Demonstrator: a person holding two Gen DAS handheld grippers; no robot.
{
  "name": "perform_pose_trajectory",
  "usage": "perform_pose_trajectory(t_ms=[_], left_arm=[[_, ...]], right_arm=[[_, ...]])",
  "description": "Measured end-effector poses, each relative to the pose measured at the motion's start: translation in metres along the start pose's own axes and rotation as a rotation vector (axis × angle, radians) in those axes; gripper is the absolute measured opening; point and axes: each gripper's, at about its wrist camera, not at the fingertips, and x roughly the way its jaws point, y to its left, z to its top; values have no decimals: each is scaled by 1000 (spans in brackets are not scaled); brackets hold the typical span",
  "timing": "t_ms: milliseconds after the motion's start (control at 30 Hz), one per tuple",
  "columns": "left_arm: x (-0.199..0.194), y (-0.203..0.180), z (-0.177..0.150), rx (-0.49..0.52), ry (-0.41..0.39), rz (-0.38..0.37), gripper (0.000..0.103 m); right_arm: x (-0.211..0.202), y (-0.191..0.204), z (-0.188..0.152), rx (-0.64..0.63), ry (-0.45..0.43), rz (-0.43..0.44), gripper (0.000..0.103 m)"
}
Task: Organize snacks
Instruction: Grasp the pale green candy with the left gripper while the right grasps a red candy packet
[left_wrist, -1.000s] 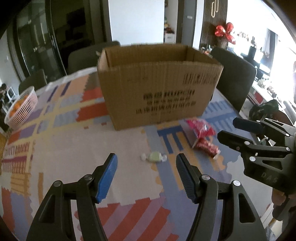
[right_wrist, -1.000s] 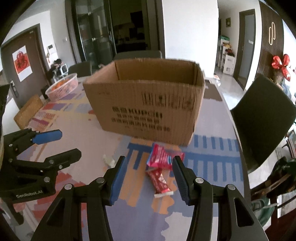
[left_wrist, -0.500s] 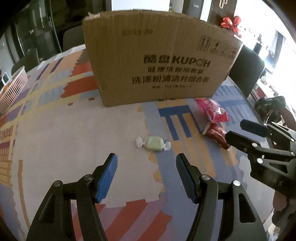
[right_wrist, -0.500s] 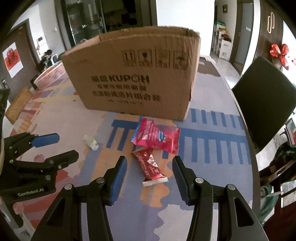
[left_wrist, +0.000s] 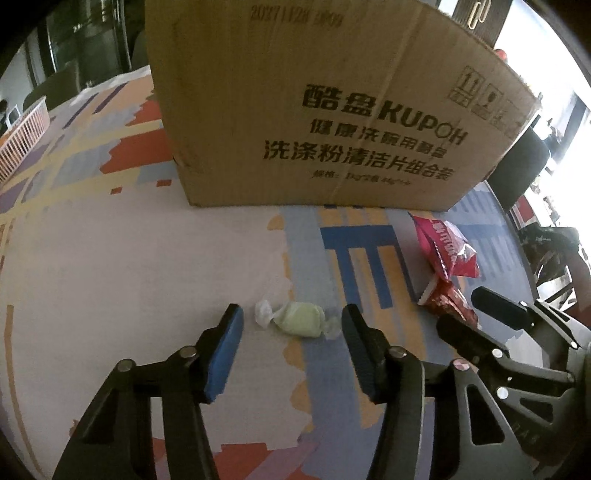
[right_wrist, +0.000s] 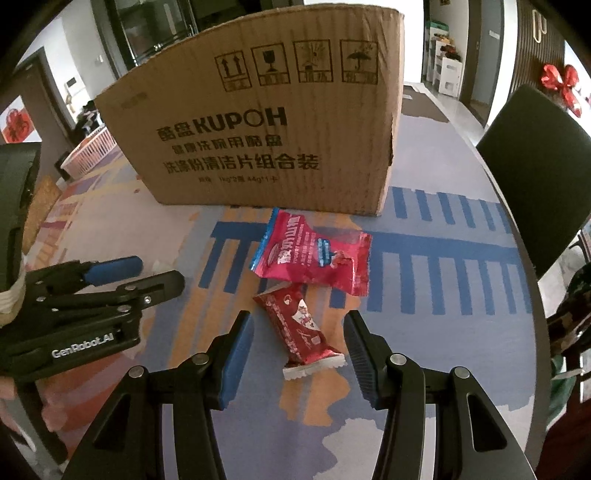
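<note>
A pale green wrapped candy lies on the patterned tablecloth between the fingers of my left gripper. Its jaws are closing and the pads stand clear of the wrapper. A small red snack bar lies between the fingers of my right gripper, which is open and not touching it. Just beyond the bar is a larger red snack packet. Behind both stands an open cardboard box. The right gripper shows at the right of the left wrist view, the left gripper at the left of the right wrist view.
A pink-and-white basket sits far left on the table. A dark chair stands past the table's curved right edge. The cardboard box blocks the way straight ahead.
Both grippers have come down toward the table and nearer the box. The left jaws have narrowed around the green candy. The red bar now lies between the right fingers.
</note>
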Motion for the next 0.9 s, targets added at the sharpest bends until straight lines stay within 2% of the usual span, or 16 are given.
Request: perform_pose_trajectory(t_ms=[67, 233, 367, 433, 467, 900], left_arm=[[0, -1, 0, 8, -1, 3, 48], [-1, 2, 0, 25, -6, -7, 44], [-4, 4, -3, 33, -6, -14, 40], [-4, 2, -4, 36, -1, -24, 33], [-5, 1, -6, 37, 0, -25, 33], [-30, -7, -23, 54, -42, -28, 33]], right_arm=[[4, 2, 1, -2, 5, 4, 52], [12, 8, 1, -2, 19, 20, 51], [13, 18, -1, -28, 16, -4, 35], [14, 21, -2, -28, 21, 8, 27], [14, 21, -2, -22, 25, 20, 25], [-4, 30, -7, -15, 3, 76, 23]])
